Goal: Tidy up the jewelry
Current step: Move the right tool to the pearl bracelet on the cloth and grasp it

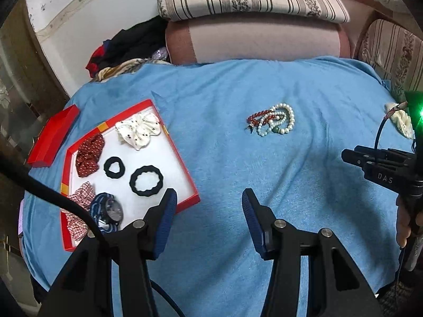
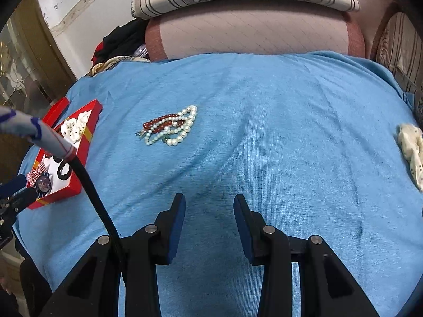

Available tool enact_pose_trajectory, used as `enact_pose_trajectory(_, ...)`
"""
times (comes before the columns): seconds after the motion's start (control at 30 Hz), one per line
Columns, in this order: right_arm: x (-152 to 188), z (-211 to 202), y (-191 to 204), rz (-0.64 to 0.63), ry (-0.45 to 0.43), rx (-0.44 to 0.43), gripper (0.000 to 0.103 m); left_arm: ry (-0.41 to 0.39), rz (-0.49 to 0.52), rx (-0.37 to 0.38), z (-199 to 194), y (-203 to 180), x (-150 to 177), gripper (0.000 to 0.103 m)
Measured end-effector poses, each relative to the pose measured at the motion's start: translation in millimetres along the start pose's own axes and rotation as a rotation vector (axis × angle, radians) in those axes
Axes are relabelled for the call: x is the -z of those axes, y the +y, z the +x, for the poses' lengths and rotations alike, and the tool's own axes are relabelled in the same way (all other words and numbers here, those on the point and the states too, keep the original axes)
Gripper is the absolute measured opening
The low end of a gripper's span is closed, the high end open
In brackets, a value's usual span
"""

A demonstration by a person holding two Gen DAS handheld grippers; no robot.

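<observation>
Both the left gripper and the right gripper hover with jaws apart and empty over the blue bedspread, likely because the bead tangle in the middle still awaits the red box at left.

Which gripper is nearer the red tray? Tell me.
Left. The left gripper has one finger over the red tray edge; the right gripper is over the blue cloth, well off to the tray's side.
</observation>
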State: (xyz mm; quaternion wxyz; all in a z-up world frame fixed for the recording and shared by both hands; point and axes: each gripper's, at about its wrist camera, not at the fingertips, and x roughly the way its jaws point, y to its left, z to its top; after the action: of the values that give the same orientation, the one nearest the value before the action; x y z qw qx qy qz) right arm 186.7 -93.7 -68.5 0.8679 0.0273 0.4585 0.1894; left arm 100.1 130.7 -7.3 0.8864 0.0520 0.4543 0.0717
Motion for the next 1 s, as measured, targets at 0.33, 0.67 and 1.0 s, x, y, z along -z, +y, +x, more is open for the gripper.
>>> enact_pose_trajectory(0.33,-21.7,25.9,-14.0,0.074,-0.01,-0.03,0.041,0.061,-0.042,0.045,37.8,2.3,-0.3,0.05)
enact_pose_trajectory(0.67,-75.1,65.6,6.5,0.076,-0.017,-0.087,0.041,0.09,-0.091,0.104,61.3,7.2,0.2,0.05)
enact_pose_trajectory(1.0,-100.5,100.8,20.0,-0.021,0.03,0.052,0.009,0.095,-0.094,0.119,69.3,9.3,-1.6,0.05)
